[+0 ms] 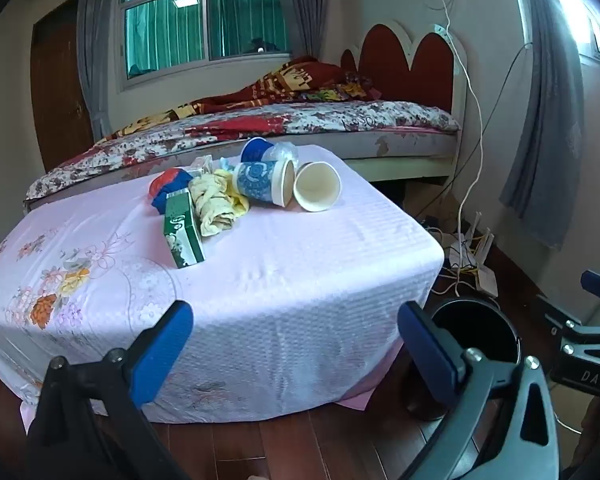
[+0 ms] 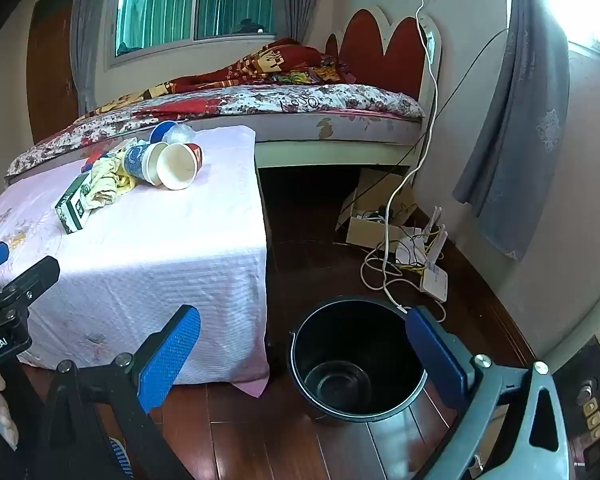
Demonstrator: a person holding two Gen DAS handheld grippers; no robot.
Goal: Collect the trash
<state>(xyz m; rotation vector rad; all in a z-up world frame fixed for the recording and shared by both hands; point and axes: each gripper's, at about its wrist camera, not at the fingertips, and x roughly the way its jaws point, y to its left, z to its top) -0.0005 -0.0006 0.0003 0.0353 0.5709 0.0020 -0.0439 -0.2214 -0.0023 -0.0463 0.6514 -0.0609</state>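
A pile of trash lies on the far part of the pink-covered table [image 1: 300,272]: a green box [image 1: 182,232], a crumpled yellow cloth [image 1: 216,200], a blue patterned paper cup [image 1: 264,182] on its side, a white-lined cup [image 1: 316,186] on its side, a blue lid [image 1: 254,150] and red-blue wrappers [image 1: 170,188]. The same pile shows in the right wrist view, with the green box [image 2: 74,206] and cups [image 2: 168,164]. A black bucket [image 2: 356,360] stands empty on the floor right of the table. My left gripper [image 1: 296,340] is open and empty before the table's near edge. My right gripper [image 2: 304,352] is open and empty above the bucket.
A bed [image 1: 260,128] with floral bedding stands behind the table. A router, cables [image 2: 420,264] and a cardboard box [image 2: 372,216] lie on the wooden floor by the right wall. Grey curtains [image 2: 512,120] hang at right.
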